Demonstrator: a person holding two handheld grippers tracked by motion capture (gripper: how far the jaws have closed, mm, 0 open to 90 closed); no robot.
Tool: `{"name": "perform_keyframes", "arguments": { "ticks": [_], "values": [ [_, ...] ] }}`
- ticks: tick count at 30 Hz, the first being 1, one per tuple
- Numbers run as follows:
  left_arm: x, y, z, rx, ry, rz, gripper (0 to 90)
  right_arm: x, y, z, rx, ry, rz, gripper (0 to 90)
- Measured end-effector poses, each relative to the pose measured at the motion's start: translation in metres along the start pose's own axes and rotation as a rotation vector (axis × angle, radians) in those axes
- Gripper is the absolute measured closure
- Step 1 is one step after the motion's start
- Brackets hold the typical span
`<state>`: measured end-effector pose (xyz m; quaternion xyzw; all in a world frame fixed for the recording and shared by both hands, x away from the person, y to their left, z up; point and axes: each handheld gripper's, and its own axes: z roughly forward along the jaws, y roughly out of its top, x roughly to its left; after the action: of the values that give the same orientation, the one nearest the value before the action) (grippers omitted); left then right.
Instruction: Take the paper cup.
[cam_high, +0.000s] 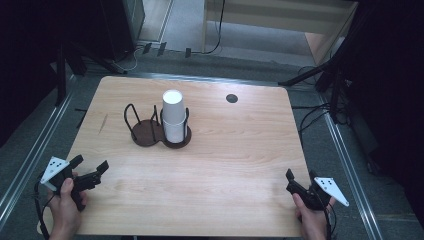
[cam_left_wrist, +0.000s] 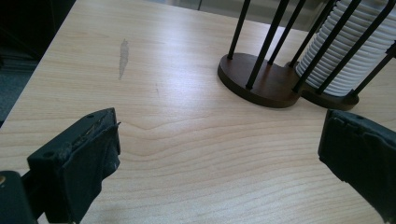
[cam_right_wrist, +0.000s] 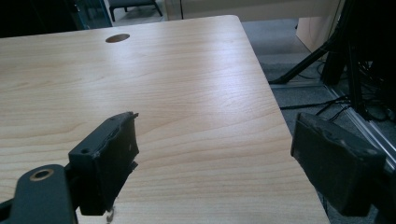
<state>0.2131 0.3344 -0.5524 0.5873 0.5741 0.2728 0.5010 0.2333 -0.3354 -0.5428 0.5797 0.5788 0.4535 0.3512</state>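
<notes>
A stack of white paper cups (cam_high: 173, 116) stands upright in the right-hand ring of a dark wooden two-ring cup holder (cam_high: 159, 131), a little left of the middle of the wooden table (cam_high: 240, 165); the ring beside it has only its black wire posts. From the left gripper's own view the ribbed rims of the cups (cam_left_wrist: 348, 51) show behind those posts. Well apart from the stack, at the near left edge, the left gripper (cam_high: 91, 169) is held with its jaws spread wide and nothing between them. At the near right corner the right gripper (cam_high: 300, 179) likewise gapes open over bare wood, gripping nothing.
</notes>
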Motion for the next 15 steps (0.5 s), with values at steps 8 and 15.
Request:
{"name": "perform_keyframes", "arguments": {
  "ticks": [8,15],
  "values": [
    [0.0006,0.0,0.0003,-0.002,0.003,-0.004,0.0,0.0004,0.0013,-0.0004,0.005,-0.01,-0.003,14.0],
    [0.0003,-0.0002,0.0002,-0.004,0.003,-0.005,0.0,0.0004,0.0045,-0.0009,0.014,-0.017,-0.013,13.2]
  ]
}}
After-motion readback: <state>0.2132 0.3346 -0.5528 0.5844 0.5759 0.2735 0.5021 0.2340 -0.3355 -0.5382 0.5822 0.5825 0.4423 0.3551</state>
